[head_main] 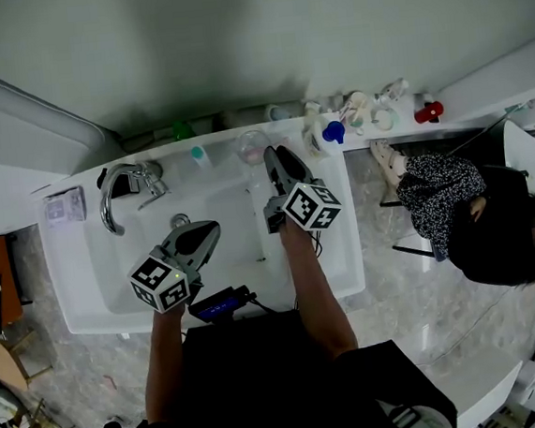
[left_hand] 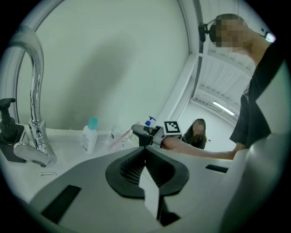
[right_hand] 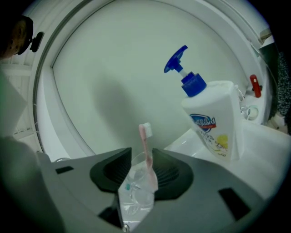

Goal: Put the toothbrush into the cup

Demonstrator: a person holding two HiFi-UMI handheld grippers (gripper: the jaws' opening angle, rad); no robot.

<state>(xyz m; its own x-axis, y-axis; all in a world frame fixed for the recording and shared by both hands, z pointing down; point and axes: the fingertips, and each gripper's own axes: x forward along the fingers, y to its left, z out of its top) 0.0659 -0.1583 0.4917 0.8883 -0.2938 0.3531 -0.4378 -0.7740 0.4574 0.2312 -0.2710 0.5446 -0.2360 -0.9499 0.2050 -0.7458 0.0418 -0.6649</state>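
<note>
The toothbrush (right_hand: 146, 152) stands in the clear cup (right_hand: 135, 193), pink handle down and white bristles up, leaning on the rim. By the look of it, the job is as good as done. In my right gripper view the brush and cup sit in the gap of my right tongs (right_hand: 142, 170), whose jaws are spread wide with neither pad pressing the handle, so nothing is gripped. I judge they are that far apart so they can draw back without snagging the brush or tipping the light cup.

The cup holds only the brush; I cannot tell if there is water in it. It sits on the worktop (head_main: 219, 149) at the back of the sink (head_main: 221, 217), just beside a white soap bottle (right_hand: 213, 120) with a blue pump.

My left tongs (left_hand: 145, 157) are closed tight on nothing. They hover low over the basin, well apart from the cup, I would say simply to keep out of the way. Past them I see the tap (left_hand: 34, 113) and a small bottle with a teal cap (left_hand: 89, 135) on the same worktop. Someone sits off to the right (head_main: 465, 208), well clear of the sink.
</note>
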